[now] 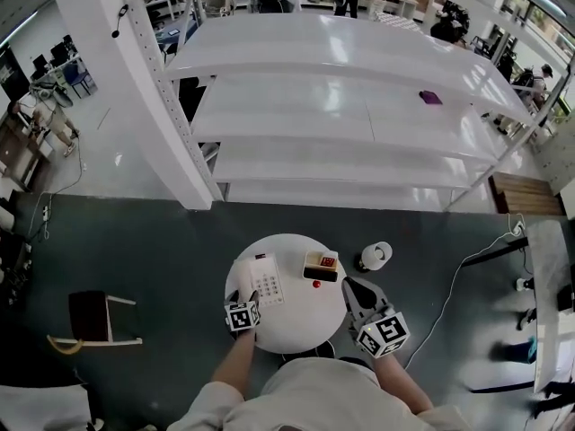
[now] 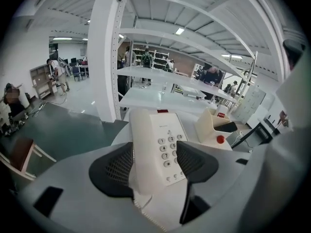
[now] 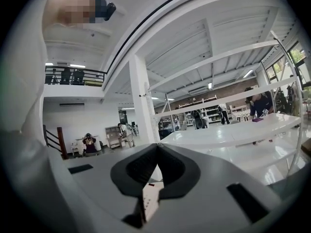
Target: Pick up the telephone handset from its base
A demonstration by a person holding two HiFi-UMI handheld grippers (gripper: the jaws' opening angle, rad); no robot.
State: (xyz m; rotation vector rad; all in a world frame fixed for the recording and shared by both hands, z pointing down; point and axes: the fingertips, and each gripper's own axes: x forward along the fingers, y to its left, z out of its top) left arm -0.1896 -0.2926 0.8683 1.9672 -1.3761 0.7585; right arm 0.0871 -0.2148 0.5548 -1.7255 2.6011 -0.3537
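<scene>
A cream telephone [image 1: 269, 285] lies on the round white table [image 1: 301, 326]. Its handset [image 1: 244, 280] rests on the left side of the base. My left gripper [image 1: 243, 298] is at the phone's near end. In the left gripper view it [image 2: 154, 155] is open; the black pads [image 2: 116, 169] straddle the handset [image 2: 145, 144] and part of the keypad [image 2: 170, 152]. Whether the pads touch the handset I cannot tell. My right gripper [image 1: 350, 285] hovers at the table's right edge, apart from the phone. Its jaws [image 3: 156, 147] are shut with nothing between them.
A beige box [image 1: 321, 262] and a red button [image 1: 316, 284] sit on the table right of the phone. A white round object [image 1: 375, 256] stands on the floor to the right. White shelving [image 1: 359, 88] rises behind; a chair [image 1: 90, 317] stands at left.
</scene>
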